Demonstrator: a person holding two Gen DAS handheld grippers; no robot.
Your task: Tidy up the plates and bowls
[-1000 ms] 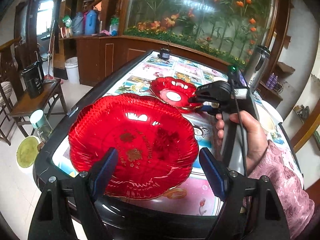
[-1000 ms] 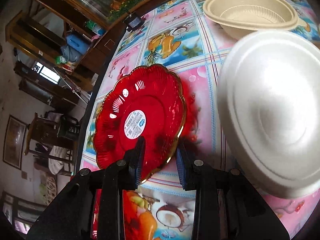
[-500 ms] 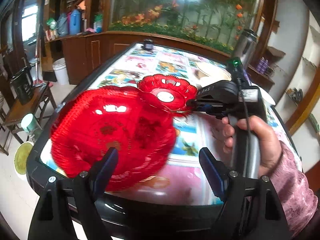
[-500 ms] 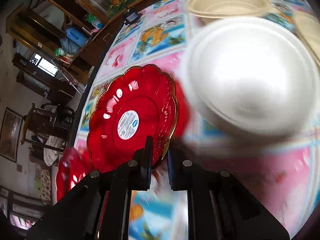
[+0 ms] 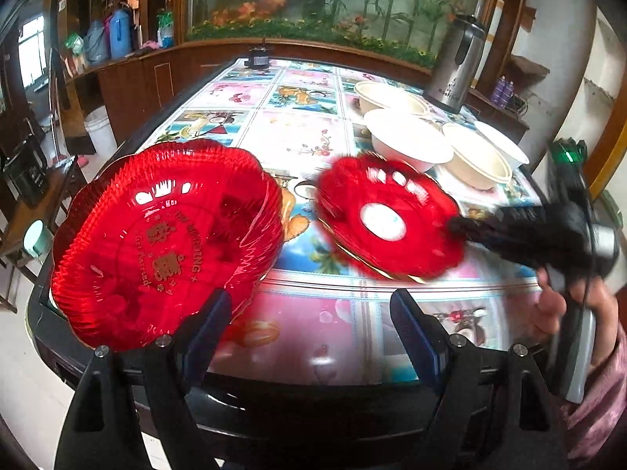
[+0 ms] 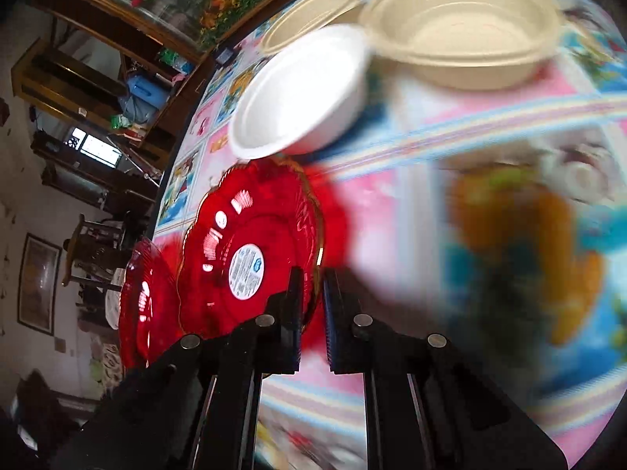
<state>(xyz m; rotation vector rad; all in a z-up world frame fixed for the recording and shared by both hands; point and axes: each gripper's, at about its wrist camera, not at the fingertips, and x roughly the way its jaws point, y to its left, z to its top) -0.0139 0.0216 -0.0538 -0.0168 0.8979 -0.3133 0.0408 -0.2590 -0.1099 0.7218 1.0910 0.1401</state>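
A large red plate (image 5: 164, 235) lies at the near left corner of the table (image 5: 301, 133); it also shows in the right wrist view (image 6: 141, 305). My left gripper (image 5: 309, 325) is open and empty just in front of its near rim. My right gripper (image 6: 313, 305) is shut on the rim of a smaller red plate (image 6: 250, 250) with a white sticker. It holds that plate tilted and lifted above the table; the plate (image 5: 384, 215) and my right gripper (image 5: 458, 231) are blurred in the left wrist view. Several pale bowls (image 5: 407, 137) stand beyond.
A steel kettle (image 5: 454, 62) stands at the far right of the table. A small black object (image 5: 258, 58) sits at the far edge. A wooden cabinet (image 5: 129, 74) and a side table (image 5: 35, 196) stand to the left. The table's near edge is right below my left gripper.
My right gripper has lifted the small red plate and carried it toward the near right, with motion blur. My left gripper has shifted right, so the large red plate now lies to its left.
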